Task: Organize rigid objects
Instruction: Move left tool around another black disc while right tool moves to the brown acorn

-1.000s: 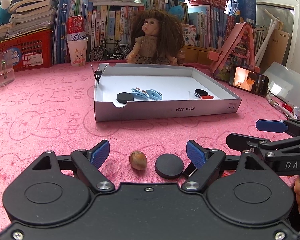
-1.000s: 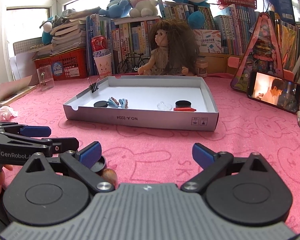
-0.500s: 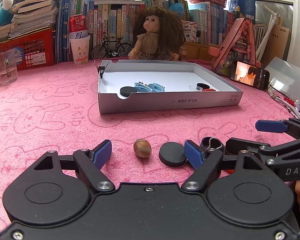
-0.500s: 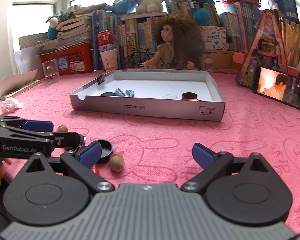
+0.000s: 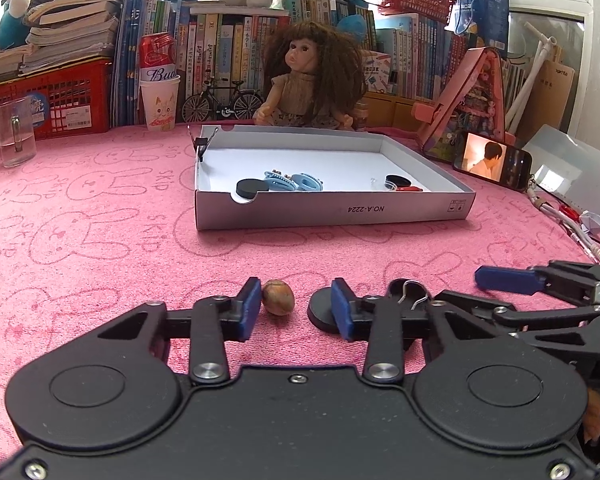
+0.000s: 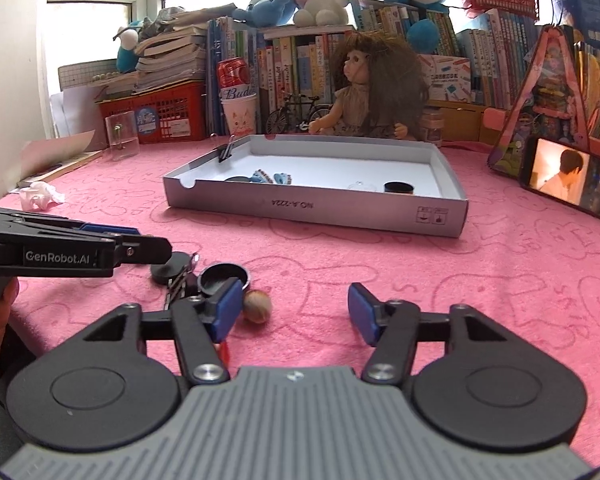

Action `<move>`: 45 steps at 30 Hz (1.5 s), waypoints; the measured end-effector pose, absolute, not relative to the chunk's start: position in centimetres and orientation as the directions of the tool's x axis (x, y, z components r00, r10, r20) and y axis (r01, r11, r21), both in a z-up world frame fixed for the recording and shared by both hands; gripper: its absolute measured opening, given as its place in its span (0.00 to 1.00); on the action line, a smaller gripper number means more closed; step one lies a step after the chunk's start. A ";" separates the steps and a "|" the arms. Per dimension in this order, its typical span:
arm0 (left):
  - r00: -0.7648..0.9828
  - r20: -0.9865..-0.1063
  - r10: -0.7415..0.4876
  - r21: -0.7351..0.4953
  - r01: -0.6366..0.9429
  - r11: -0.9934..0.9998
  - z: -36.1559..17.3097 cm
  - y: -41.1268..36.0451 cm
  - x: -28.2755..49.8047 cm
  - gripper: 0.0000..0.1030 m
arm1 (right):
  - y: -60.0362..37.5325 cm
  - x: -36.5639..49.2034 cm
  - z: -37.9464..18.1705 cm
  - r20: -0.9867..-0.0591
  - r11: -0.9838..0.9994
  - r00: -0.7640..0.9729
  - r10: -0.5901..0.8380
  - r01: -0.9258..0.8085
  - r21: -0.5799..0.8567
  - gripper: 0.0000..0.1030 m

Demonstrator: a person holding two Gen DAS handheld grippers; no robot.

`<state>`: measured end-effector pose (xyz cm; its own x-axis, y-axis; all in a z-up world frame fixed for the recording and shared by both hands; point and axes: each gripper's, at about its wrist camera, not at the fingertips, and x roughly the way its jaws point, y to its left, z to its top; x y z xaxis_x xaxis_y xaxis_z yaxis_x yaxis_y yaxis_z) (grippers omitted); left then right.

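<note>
1. the white cardboard tray (image 5: 332, 212) sits well beyond both grippers on the pink bunny cloth (image 5: 100, 240).
2. left gripper (image 5: 294, 314) — jaws closing, not yet clamped; the brown nut (image 5: 278, 297) touches its left pad, so centre it and keep the black disc (image 5: 322, 314) out.
3. right gripper (image 6: 296, 312) — jaws closing, nothing gripped.
4. only the right view shows the black cap (image 6: 224, 276).

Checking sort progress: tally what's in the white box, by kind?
blue hair clips: 2
black round pieces: 2
red piece: 1
clear piece: 1
binder clip, on the box wall: 1
Total: 7
</note>
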<state>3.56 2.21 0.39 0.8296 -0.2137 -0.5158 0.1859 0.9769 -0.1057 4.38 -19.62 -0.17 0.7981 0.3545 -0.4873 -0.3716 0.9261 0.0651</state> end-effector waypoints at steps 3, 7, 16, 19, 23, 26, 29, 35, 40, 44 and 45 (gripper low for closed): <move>0.833 -0.505 -0.226 -0.093 0.208 0.974 0.7 1.9 3.1 0.31 | -19.0 4.2 -0.4 -0.490 0.924 0.797 0.353 -0.381 0.047 0.52; 0.829 -0.504 -0.243 -0.085 0.233 0.969 0.6 1.4 2.6 0.28 | -18.7 4.1 -0.4 -0.487 0.925 0.802 0.347 -0.377 0.039 0.45; 0.820 -0.516 -0.248 -0.064 0.252 0.966 -0.1 0.8 2.6 0.28 | -19.1 4.0 -0.4 -0.479 0.932 0.811 0.336 -0.361 0.041 0.33; 0.818 -0.516 -0.255 -0.065 0.259 0.964 -0.2 0.7 2.8 0.28 | -19.1 3.9 -0.5 -0.477 0.932 0.814 0.332 -0.360 0.035 0.33; 0.821 -0.511 -0.254 -0.056 0.264 0.963 -0.3 0.3 3.0 0.28 | -19.0 3.8 -0.6 -0.467 0.938 0.825 0.318 -0.346 0.028 0.38; 0.824 -0.506 -0.253 -0.057 0.260 0.964 -0.5 0.3 3.2 0.30 | -18.8 3.5 -0.7 -0.453 0.946 0.844 0.288 -0.324 -0.002 0.39; 0.830 -0.502 -0.244 -0.055 0.251 0.966 -0.6 0.2 3.2 0.34 | -18.9 3.5 -0.8 -0.447 0.950 0.853 0.271 -0.311 -0.017 0.39; 0.840 -0.495 -0.221 -0.039 0.233 0.972 -0.8 0.6 3.3 0.46 | -19.2 3.7 -0.9 -0.437 0.964 0.872 0.221 -0.263 -0.038 0.46; 0.840 -0.493 -0.226 -0.027 0.245 0.969 -0.7 0.5 3.2 0.40 | -20.0 4.0 -1.0 -0.442 0.971 0.873 0.205 -0.238 -0.020 0.47; 0.839 -0.488 -0.240 0.017 0.284 0.959 -0.7 -0.3 2.9 0.32 | -19.9 3.9 -1.1 -0.443 0.970 0.872 0.209 -0.244 -0.023 0.49; 0.841 -0.486 -0.237 0.027 0.286 0.958 -0.7 -0.5 2.8 0.32 | -19.9 3.9 -1.1 -0.443 0.970 0.871 0.210 -0.244 -0.021 0.48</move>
<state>2.85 -0.47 -0.71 0.8410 -0.2372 -0.4862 0.2856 0.9580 0.0267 3.93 -19.89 -1.07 0.8714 0.2097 -0.4434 -0.2438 0.9696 -0.0206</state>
